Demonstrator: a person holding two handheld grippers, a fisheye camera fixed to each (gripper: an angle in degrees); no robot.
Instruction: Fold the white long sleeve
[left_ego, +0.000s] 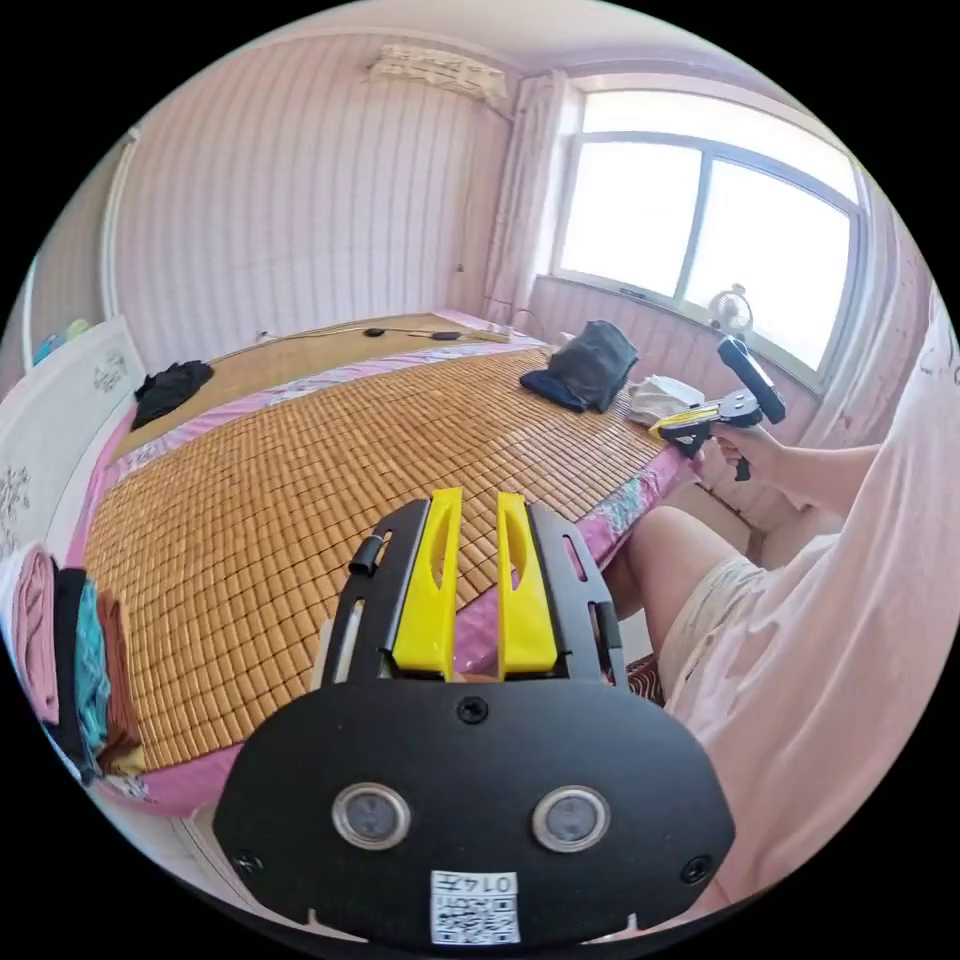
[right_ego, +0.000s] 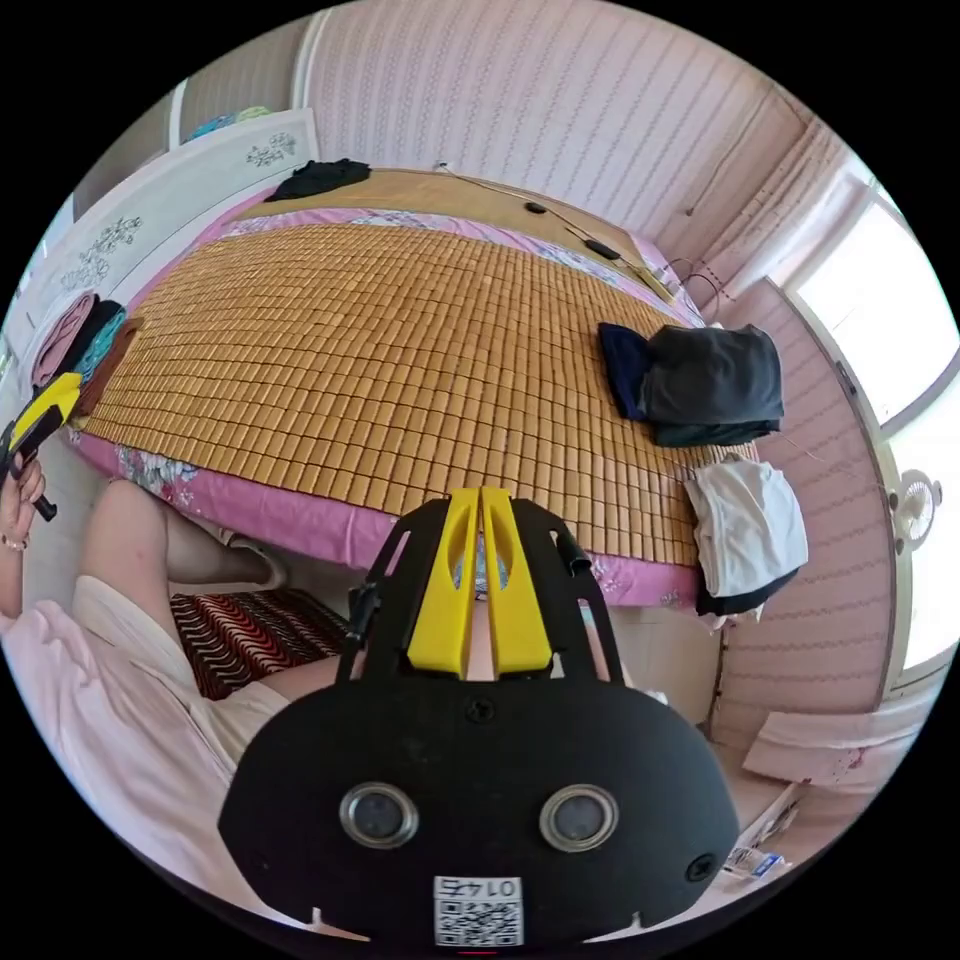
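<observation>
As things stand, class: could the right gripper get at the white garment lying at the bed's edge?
Probably yes. The right gripper holds nothing, its jaws nearly closed, and the white garment lies uncovered at the mat's corner, beside the dark pile, with nothing between them.

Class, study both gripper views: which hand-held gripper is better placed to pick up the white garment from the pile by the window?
Probably the right hand-held gripper: the left gripper view shows it right beside the white garment at the bed's window end. The left hand-held gripper hovers near the mat's middle, nearer the folded stack.

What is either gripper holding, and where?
Nothing. The left gripper is open and empty over the mat; the right gripper is nearly closed with nothing between its jaws.
</observation>
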